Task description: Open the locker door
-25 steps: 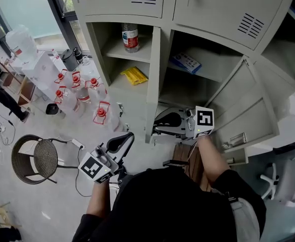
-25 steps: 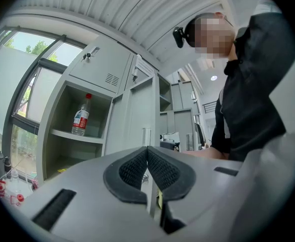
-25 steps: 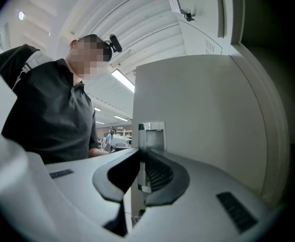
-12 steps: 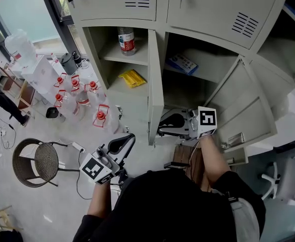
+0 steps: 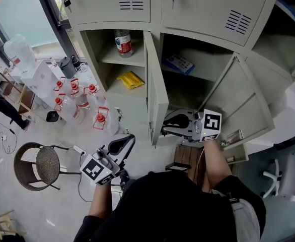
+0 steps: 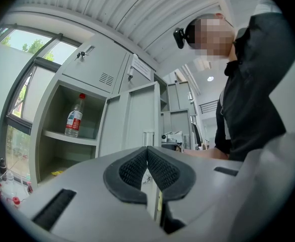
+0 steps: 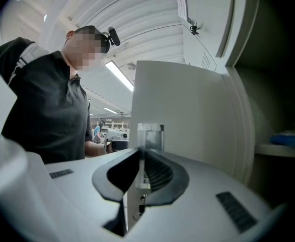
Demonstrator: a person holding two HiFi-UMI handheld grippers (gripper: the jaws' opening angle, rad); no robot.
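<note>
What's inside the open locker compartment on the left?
A bottle stands on the shelf, and a yellow packet lies on the compartment floor below it. The door, swung outward, covers the compartment's right edge, so anything there cannot be seen.

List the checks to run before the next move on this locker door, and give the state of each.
1. Right gripper clamped on the door: ok, jaws closed on its edge.
2. Left gripper out of the way: ok, shut, empty, held low and apart from the locker.
3. Door off its frame: ok, it stands out from the locker and the compartment is exposed.
4. Bottle on the shelf: ok, upright.
5. Room to swing wider toward the neighbouring open door: cannot tell.
</note>
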